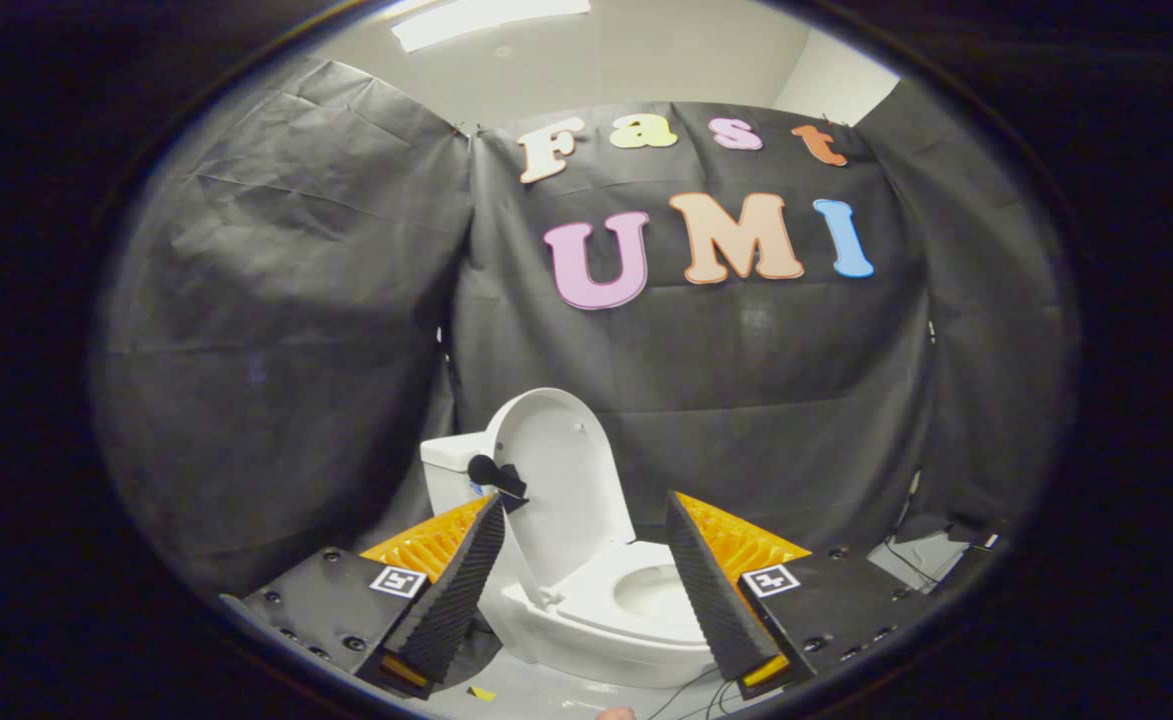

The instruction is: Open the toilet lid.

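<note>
A white toilet (586,610) stands ahead of my gripper (584,500), seen between and beyond the fingers. Its lid (561,480) is raised, standing nearly upright and leaning back toward the tank (451,470). The seat ring and bowl (651,595) lie exposed below it. A small black handle piece (496,478) is fixed to the lid's left edge, close to my left fingertip (491,510). My gripper is open, with a wide gap between the fingers and nothing held in them.
Black cloth walls (296,330) surround the toilet on the left, back and right. The light floor (566,695) runs under the toilet, with thin cables (691,690) lying on it near the front. A grey object (921,555) sits low at the right wall.
</note>
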`<state>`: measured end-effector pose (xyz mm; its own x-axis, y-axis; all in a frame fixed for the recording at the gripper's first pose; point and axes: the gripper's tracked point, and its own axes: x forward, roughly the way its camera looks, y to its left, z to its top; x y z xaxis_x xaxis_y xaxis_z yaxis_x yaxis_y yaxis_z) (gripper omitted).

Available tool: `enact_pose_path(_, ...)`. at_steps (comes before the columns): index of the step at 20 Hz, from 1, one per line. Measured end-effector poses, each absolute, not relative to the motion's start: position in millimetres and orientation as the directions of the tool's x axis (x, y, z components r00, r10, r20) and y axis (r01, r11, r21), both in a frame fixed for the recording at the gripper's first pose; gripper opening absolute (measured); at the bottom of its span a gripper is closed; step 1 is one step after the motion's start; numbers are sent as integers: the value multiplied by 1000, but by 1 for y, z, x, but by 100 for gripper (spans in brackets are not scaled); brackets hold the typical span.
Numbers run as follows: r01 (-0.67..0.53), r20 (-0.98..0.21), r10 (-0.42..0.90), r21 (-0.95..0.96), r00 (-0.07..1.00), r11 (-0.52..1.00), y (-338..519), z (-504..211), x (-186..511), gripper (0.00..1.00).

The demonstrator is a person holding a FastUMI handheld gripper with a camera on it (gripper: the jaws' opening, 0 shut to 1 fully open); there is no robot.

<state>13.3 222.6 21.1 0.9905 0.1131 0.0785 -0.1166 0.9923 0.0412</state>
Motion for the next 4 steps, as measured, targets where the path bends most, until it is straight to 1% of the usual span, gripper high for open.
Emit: enact_pose_path(4, -107, 87, 99, 91, 991, 990, 203, 13, 13, 99)
